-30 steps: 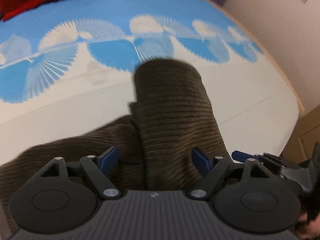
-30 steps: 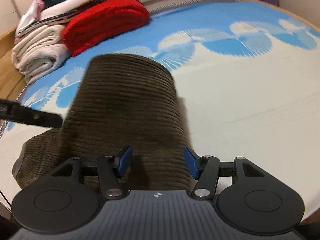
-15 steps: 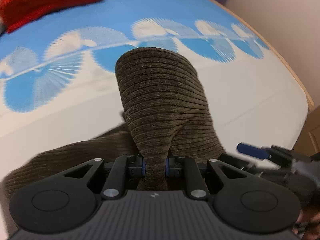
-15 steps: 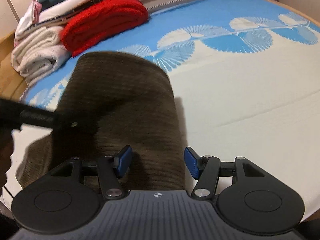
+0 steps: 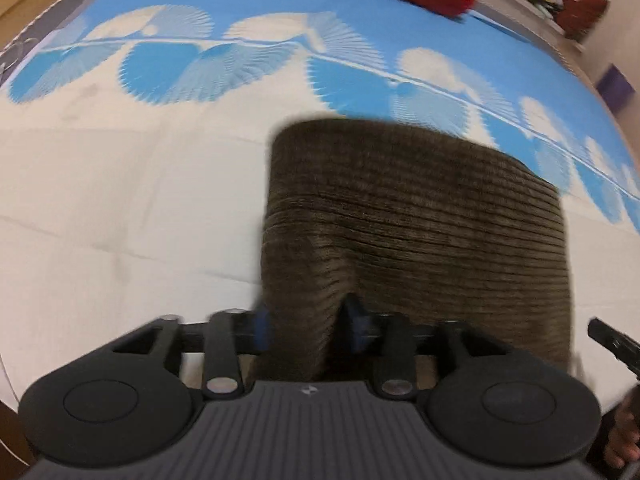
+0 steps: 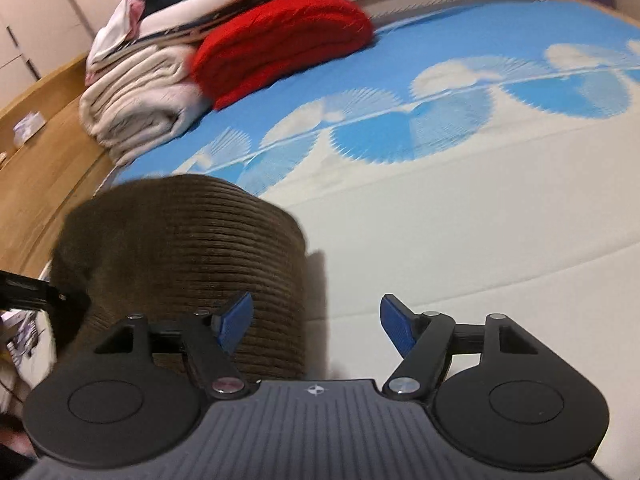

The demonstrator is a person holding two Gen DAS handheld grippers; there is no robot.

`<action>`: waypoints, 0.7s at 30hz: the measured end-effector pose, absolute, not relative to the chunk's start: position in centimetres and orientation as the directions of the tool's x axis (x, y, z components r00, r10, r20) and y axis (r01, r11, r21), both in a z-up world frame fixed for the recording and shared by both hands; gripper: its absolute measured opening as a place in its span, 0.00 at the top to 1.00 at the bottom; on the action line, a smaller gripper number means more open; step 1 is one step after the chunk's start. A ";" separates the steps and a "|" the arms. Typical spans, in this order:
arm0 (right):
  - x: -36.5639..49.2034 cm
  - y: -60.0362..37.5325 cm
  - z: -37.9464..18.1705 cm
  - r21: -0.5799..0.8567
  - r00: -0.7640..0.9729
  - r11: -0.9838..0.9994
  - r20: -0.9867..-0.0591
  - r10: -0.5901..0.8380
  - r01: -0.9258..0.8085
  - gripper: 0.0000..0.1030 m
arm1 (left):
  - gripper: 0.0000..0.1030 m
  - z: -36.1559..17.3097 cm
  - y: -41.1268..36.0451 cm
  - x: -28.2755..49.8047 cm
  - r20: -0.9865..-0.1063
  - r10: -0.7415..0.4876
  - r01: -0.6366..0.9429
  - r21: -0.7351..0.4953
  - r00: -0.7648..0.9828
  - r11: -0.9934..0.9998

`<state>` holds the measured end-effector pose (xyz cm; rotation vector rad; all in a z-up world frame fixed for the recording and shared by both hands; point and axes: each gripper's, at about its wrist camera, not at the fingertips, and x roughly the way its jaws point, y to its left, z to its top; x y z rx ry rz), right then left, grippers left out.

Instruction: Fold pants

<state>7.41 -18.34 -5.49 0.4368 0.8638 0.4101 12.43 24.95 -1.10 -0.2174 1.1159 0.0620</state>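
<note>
The brown corduroy pants [image 5: 420, 232] lie folded on the near white part of the bed [image 5: 120, 200]. The left gripper [image 5: 306, 326] has just been opening, a fabric ridge between its jaws; the right gripper [image 6: 316, 326] stands wide, empty. Next: let go, smooth the fold

Blue-and-white bedspread [image 6: 460, 208], wooden floor [image 6: 44, 168], pale wall [image 6: 36, 4].

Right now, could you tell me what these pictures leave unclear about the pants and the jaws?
- Pants: near edge hidden behind the gripper body, left wrist view.
- Left gripper: motion blur hides whether its jaws, just opening, press the fold between them.
- Pants' left side: blurred, right wrist view.
</note>
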 end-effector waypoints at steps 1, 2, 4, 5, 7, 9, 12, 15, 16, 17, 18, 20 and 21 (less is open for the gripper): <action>7.7 -17.9 -5.7 0.540 0.562 0.824 -0.634 0.532 -0.170 0.29 | 0.25 -1.4 25.5 12.4 -0.893 -0.065 -0.163 -0.152 0.446 0.975; 8.0 -17.4 -6.0 0.559 0.537 0.811 -0.638 0.552 -0.169 0.28 | 0.13 -1.8 25.9 12.6 -0.888 -0.083 -0.168 -0.176 0.452 0.970; 8.8 -16.6 -6.7 0.595 0.486 0.788 -0.648 0.586 -0.156 0.26 | 0.08 -3.3 26.4 12.9 -0.884 -0.149 -0.183 -0.252 0.444 0.950; 9.3 -16.3 -7.0 0.604 0.467 0.784 -0.657 0.593 -0.145 0.25 | 0.08 -4.3 26.4 13.3 -0.893 -0.172 -0.199 -0.274 0.417 0.941; 10.0 -15.7 -7.8 0.607 0.438 0.786 -0.678 0.591 -0.121 0.20 | 0.02 -5.7 26.5 13.8 -0.906 -0.187 -0.226 -0.287 0.379 0.931; 10.6 -15.5 -8.6 0.614 0.417 0.783 -0.688 0.593 -0.100 0.15 | 0.01 -5.8 26.7 14.7 -0.901 -0.201 -0.225 -0.302 0.384 0.926; 11.5 -15.4 -9.6 0.665 0.377 0.743 -0.672 0.638 -0.071 0.13 | 0.01 -7.0 26.8 15.3 -0.886 -0.281 -0.232 -0.381 0.370 0.895; 12.4 -14.6 -10.1 0.707 0.342 0.703 -0.643 0.685 -0.078 0.13 | 0.02 -7.7 26.8 15.7 -0.878 -0.318 -0.239 -0.415 0.358 0.878; 12.7 -14.3 -10.2 0.712 0.342 0.697 -0.637 0.691 -0.084 0.14 | 0.05 -7.9 26.8 15.8 -0.875 -0.328 -0.244 -0.426 0.356 0.871; 12.9 -14.0 -10.2 0.716 0.344 0.692 -0.629 0.697 -0.093 0.17 | 0.12 -7.9 26.7 15.8 -0.873 -0.332 -0.246 -0.431 0.356 0.868; 13.2 -13.7 -10.1 0.713 0.350 0.695 -0.629 0.694 -0.098 0.24 | 0.18 -7.9 26.7 15.8 -0.867 -0.342 -0.245 -0.442 0.361 0.863; 13.4 -13.5 -9.6 0.699 0.373 0.707 -0.630 0.681 -0.107 0.41 | 0.37 -7.3 26.2 16.1 -0.856 -0.344 -0.239 -0.453 0.386 0.859; 13.5 -13.7 -9.2 0.698 0.386 0.709 -0.629 0.675 -0.103 0.50 | 0.39 -6.9 25.7 16.3 -0.860 -0.326 -0.226 -0.434 0.394 0.872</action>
